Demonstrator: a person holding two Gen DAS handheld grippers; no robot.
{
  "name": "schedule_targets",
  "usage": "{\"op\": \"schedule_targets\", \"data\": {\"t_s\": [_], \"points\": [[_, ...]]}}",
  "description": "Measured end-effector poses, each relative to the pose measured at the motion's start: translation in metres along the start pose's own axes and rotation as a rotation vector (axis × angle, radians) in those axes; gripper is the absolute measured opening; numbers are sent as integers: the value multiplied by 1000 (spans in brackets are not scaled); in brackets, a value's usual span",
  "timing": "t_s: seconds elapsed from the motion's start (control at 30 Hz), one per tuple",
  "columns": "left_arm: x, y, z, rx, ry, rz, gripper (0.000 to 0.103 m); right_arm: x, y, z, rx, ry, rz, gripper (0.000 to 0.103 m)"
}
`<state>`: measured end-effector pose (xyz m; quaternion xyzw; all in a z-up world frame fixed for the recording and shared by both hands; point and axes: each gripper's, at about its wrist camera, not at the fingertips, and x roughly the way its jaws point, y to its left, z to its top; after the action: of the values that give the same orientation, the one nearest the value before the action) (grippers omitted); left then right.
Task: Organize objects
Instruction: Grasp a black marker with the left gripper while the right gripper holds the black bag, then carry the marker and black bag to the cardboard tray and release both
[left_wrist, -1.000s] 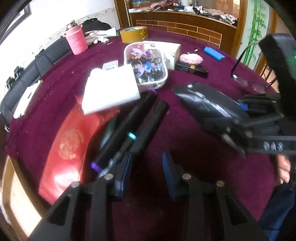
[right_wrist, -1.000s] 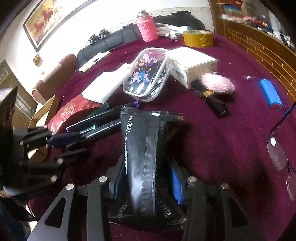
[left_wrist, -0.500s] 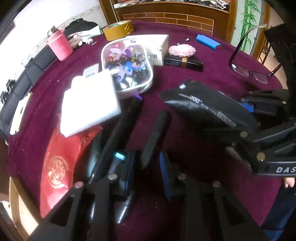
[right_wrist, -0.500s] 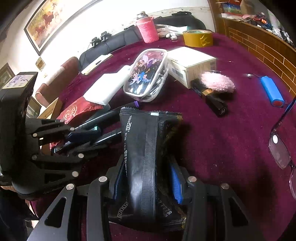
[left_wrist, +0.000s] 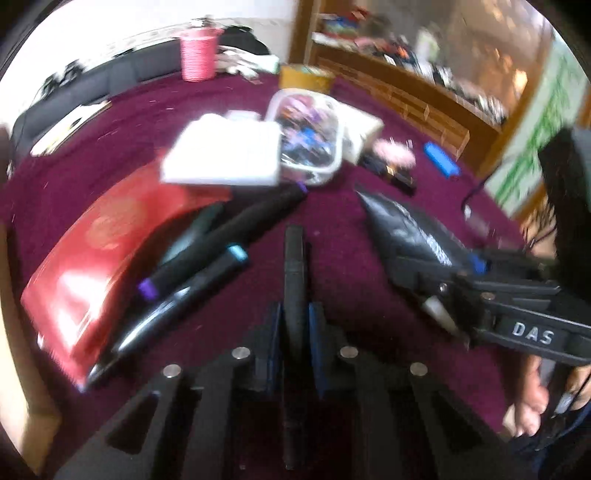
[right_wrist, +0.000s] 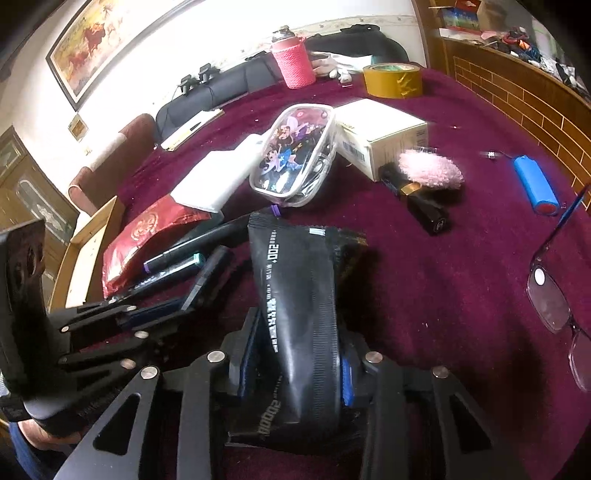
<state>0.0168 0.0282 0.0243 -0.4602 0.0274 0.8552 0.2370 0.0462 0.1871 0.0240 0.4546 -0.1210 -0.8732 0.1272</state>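
On the dark red tablecloth (right_wrist: 424, 280) my left gripper (left_wrist: 295, 321) is shut on a black marker pen (left_wrist: 294, 258) that points straight out between its blue pads. Two more markers (left_wrist: 229, 236) lie just left of it beside a red foil packet (left_wrist: 103, 258). From the right wrist view, the left gripper (right_wrist: 177, 306) sits low on the left with the pen (right_wrist: 212, 269) in it. My right gripper (right_wrist: 295, 354) grips a black snack packet (right_wrist: 295, 266), its jaws closing tighter on it. In the left wrist view, that packet (left_wrist: 406, 229) sticks out of the right gripper (left_wrist: 443, 280).
Behind the markers lie a white power bank (right_wrist: 218, 177), a clear cartoon pouch (right_wrist: 291, 158), a white box (right_wrist: 380, 136), a pink puff (right_wrist: 432, 170) and a black lipstick (right_wrist: 424, 206). Glasses (right_wrist: 550, 295) and a blue cylinder (right_wrist: 535, 184) lie right. Tape roll (right_wrist: 391, 79) and pink cup (right_wrist: 293, 62) stand far back.
My left gripper has rolled and shut on the black marker, which now lies in line with its fingers. The right gripper has stayed in place on the black packet.
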Motion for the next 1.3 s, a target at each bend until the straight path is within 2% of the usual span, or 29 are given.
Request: {"op": "schedule_targets", "data": {"t_s": [0.07, 0.3, 0.47, 0.7, 0.97, 1.3], "points": [[-14, 8, -3, -41, -44, -36, 14, -1, 4, -1, -5, 2, 8, 37], [-56, 33, -14, -144, -156, -29, 14, -19, 32, -2, -68, -32, 56, 37], [-104, 65, -33, -224, -257, 15, 14, -27, 69, 0, -157, -15, 130, 37], [-161, 125, -56, -341, -347, 100, 15, -18, 123, 10, -241, 61, 225, 38], [-201, 197, -72, -431, -369, 219, 15, 1, 201, 22, -371, 101, 272, 38], [-213, 241, -82, -480, -358, 261, 15, 20, 260, 24, -465, 138, 294, 38]]}}
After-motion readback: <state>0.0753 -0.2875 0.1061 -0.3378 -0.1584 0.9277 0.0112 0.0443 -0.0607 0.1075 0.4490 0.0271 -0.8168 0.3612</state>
